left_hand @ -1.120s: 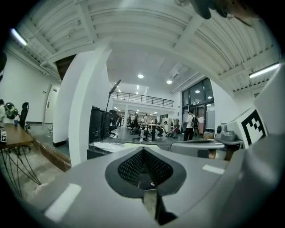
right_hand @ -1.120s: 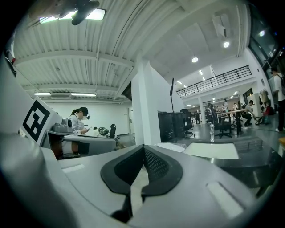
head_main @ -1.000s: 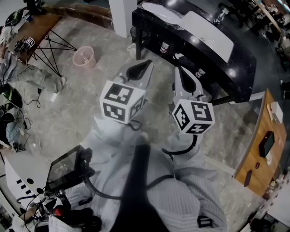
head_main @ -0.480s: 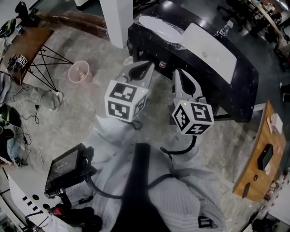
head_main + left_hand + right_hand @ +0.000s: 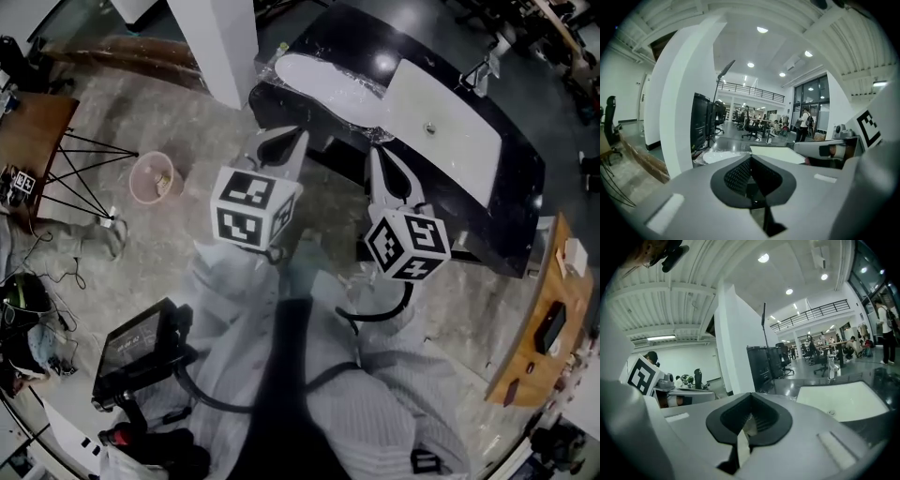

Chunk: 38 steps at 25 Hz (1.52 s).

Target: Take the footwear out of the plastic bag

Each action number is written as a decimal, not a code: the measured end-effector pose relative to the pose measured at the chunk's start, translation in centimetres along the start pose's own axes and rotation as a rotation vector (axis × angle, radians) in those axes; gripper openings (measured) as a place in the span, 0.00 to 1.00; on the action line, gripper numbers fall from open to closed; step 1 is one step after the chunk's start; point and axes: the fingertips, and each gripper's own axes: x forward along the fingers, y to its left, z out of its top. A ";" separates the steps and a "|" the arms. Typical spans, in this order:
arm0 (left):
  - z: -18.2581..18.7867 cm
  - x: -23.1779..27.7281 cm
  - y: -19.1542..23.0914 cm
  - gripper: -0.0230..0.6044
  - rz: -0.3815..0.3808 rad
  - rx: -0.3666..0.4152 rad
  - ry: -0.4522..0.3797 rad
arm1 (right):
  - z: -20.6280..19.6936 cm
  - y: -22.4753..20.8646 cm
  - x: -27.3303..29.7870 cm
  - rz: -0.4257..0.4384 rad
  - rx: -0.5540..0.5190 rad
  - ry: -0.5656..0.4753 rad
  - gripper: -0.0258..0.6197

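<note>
Head view: over the last second the black tabletop (image 5: 511, 178) has slid down from the upper edge towards the middle of the frame, and the pink bin (image 5: 152, 176) on the floor (image 5: 141, 253) has dropped lower at the left. I take it that the person is walking up to the tabletop and the task has not begun. The left hand-held gripper (image 5: 285, 142) and right hand-held gripper (image 5: 381, 161) stay raised side by side at centre frame, both clenched on nothing. The plastic bag (image 5: 270, 67) lies at the tabletop's near-left end, top centre. Its crinkled clear film is wrapped round a pale sole-shaped form, probably the footwear (image 5: 323, 82), which is wholly inside. A white board (image 5: 441, 122) lies just right of it. What the bin holds is too small to tell.

Left gripper view: the jaws meet with nothing between them. Past them, the bag shows as a pale oval at centre left, beside the white column (image 5: 677, 108).

Right gripper view: the jaws are together and empty, with the board at the lower right.
</note>
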 end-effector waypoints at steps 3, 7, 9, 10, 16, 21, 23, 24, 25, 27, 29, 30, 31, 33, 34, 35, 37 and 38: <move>-0.3 3.6 2.3 0.04 -0.002 -0.015 0.030 | -0.4 -2.1 4.1 -0.006 0.017 0.023 0.06; -0.1 8.5 4.9 0.04 -0.007 -0.022 0.077 | -0.6 -4.3 9.2 0.003 0.021 0.072 0.06; 0.8 10.9 6.0 0.04 -0.007 -0.006 0.095 | 0.1 -5.7 11.8 0.006 0.030 0.083 0.06; 1.4 12.1 6.6 0.04 -0.003 0.007 0.101 | 0.5 -6.4 12.9 0.006 0.033 0.087 0.06; 3.0 17.2 9.4 0.04 -0.022 -0.031 0.117 | 1.0 -9.3 17.2 0.017 0.065 0.160 0.10; 1.9 19.2 10.3 0.04 -0.155 -0.111 0.218 | -0.4 -11.6 17.0 0.011 0.220 0.234 0.12; 1.9 19.8 10.7 0.07 -0.223 -0.178 0.250 | -1.2 -13.2 15.9 0.018 0.332 0.263 0.17; 1.9 20.0 11.3 0.12 -0.252 -0.217 0.262 | -1.7 -14.2 15.5 0.019 0.381 0.282 0.17; 2.1 20.1 12.0 0.17 -0.278 -0.256 0.270 | -2.2 -15.4 15.1 0.016 0.431 0.304 0.18; 2.4 20.3 13.8 0.27 -0.315 -0.316 0.277 | -3.6 -17.7 14.2 -0.001 0.534 0.347 0.17; 2.4 20.4 15.8 0.33 -0.333 -0.342 0.301 | -4.8 -19.3 13.4 0.005 0.587 0.402 0.17; 2.1 20.3 16.8 0.36 -0.340 -0.343 0.326 | -5.3 -19.5 13.2 0.029 0.585 0.438 0.18; 1.6 20.2 17.6 0.38 -0.349 -0.337 0.358 | -5.9 -19.6 13.1 0.061 0.577 0.480 0.17; 0.6 19.8 19.1 0.40 -0.369 -0.317 0.419 | -7.5 -19.5 13.0 0.119 0.586 0.568 0.17; 0.1 19.7 19.7 0.40 -0.383 -0.313 0.445 | -8.2 -19.4 13.2 0.141 0.601 0.604 0.18; -0.4 19.7 20.1 0.40 -0.404 -0.316 0.471 | -8.7 -19.3 13.4 0.163 0.612 0.636 0.18; -1.6 20.0 20.1 0.40 -0.464 -0.319 0.528 | -9.0 -18.6 14.2 0.224 0.623 0.689 0.19; -2.3 20.1 19.8 0.43 -0.499 -0.312 0.560 | -9.0 -18.3 14.5 0.257 0.635 0.712 0.20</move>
